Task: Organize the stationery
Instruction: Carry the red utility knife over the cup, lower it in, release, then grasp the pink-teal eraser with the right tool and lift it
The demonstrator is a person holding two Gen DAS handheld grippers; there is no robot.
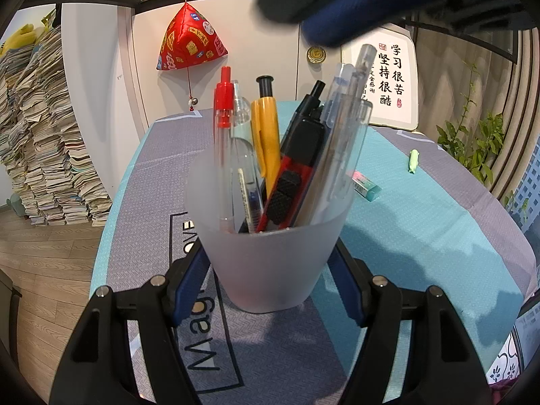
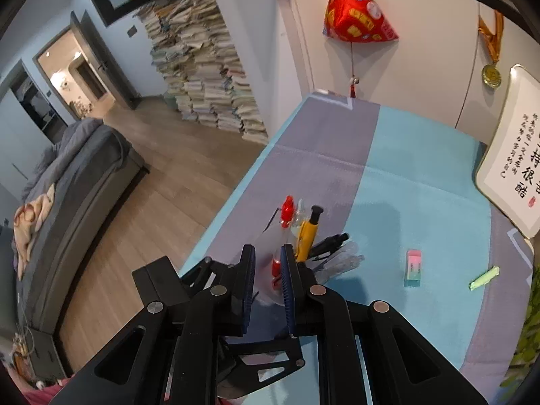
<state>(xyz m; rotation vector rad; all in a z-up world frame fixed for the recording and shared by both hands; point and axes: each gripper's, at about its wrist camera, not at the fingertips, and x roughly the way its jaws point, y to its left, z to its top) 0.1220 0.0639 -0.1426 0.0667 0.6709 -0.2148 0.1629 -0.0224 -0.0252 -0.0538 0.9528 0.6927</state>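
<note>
Frosted cup (image 1: 270,236) is pinched by the left tongs (image 1: 270,290). Right tongs (image 2: 268,270), nearly pressed together and empty, are held above it; eraser (image 2: 414,267) is seen rightward, nearer them.

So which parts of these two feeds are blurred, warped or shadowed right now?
Left wrist view: right gripper is a dark out-of-focus smear along the top; the cup and pens are sharp; fisheye bends the table edges. Right wrist view: sharp throughout, walls and floor curve strongly, and soft gripper shadows fall on the cloth beside the eraser.
</note>
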